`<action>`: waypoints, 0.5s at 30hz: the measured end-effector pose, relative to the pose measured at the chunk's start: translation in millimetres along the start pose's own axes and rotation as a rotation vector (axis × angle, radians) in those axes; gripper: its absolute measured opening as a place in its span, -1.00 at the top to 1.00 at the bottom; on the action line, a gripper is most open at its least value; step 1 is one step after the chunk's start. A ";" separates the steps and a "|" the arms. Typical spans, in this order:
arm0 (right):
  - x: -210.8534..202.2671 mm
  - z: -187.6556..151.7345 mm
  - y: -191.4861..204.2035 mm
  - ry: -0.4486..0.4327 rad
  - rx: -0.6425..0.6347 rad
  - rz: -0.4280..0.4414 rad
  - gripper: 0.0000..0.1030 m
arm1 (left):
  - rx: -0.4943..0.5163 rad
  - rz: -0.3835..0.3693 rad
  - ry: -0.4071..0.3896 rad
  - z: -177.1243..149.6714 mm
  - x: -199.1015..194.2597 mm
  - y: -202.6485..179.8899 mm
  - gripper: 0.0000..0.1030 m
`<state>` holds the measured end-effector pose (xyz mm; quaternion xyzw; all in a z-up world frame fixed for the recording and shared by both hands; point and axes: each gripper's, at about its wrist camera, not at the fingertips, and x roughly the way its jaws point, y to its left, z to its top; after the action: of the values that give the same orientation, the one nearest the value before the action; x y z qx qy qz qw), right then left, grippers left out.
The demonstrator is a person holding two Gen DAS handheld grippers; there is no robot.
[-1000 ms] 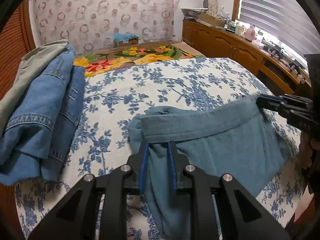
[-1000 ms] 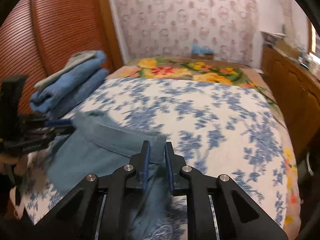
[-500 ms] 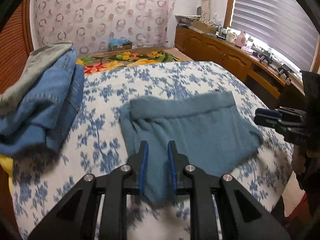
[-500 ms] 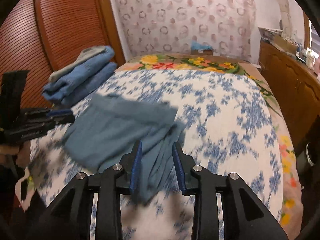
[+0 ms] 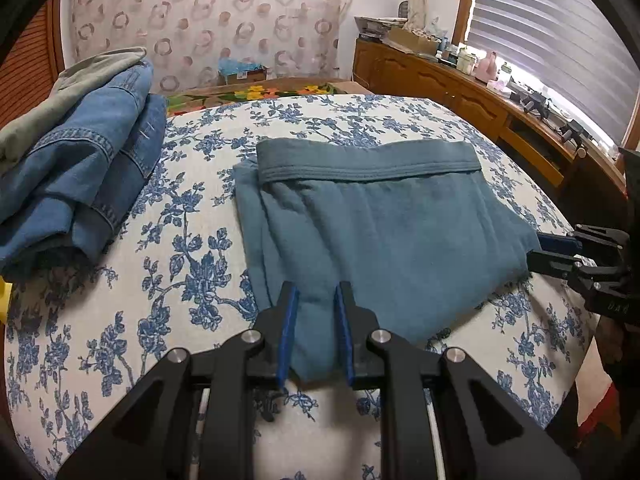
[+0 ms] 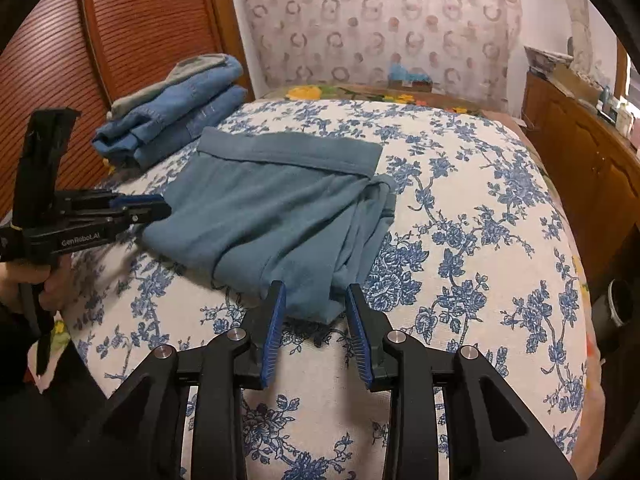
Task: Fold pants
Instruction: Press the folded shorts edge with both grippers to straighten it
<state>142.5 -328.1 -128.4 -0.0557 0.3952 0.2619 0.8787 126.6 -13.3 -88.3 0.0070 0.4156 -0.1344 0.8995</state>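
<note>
The left claw [image 5: 314, 312] is apart, with a corner of the pants [image 5: 372, 224] lying between its fingers. The right claw [image 6: 316, 312] is apart too, just over the near edge of the pants. The pants are teal and folded flat in the middle of the bed [image 5: 168, 240], near its front edge. The bed has a white cover with blue flowers. At the far left corner of the bed sits a pile of jeans [image 5: 76, 168]. Behind the bed is a wall with ring shapes [image 6: 380, 20]. A wooden cabinet [image 5: 460, 88] stands along the right side, under a window with blinds [image 5: 560, 20].
</note>
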 end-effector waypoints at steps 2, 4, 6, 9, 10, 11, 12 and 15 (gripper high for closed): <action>1.5 -0.4 -1.0 0.011 -0.003 -0.004 0.79 | -0.003 0.004 -0.003 0.3 2.0 1.3 0.63; -2.8 -1.1 -5.3 -0.005 0.005 -0.016 0.89 | -0.004 0.011 -0.008 -0.2 2.2 1.8 0.60; -9.0 -1.2 -14.4 -0.030 0.033 -0.049 0.98 | 0.001 0.014 -0.010 0.2 3.3 2.2 0.59; -18.2 -1.9 -32.5 -0.054 0.072 -0.101 1.00 | -0.004 0.010 -0.012 -0.3 3.1 2.6 0.57; -20.2 -2.9 -39.2 -0.055 0.087 -0.103 1.00 | -0.007 0.008 -0.013 -0.3 3.2 2.9 0.57; -21.1 -2.9 -41.8 -0.051 0.095 -0.092 1.00 | -0.009 0.008 -0.015 -0.5 3.3 3.1 0.57; -22.1 -3.2 -42.1 -0.052 0.095 -0.081 1.00 | -0.009 0.008 -0.017 -0.9 3.2 3.3 0.56; -25.4 -3.5 -34.7 -0.064 0.078 -0.047 1.00 | -0.010 0.010 -0.023 -2.1 2.9 2.9 0.56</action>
<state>143.6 -369.5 -116.2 -0.0223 0.3751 0.2271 0.8984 127.6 -11.0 -92.1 0.0032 0.4057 -0.1279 0.9050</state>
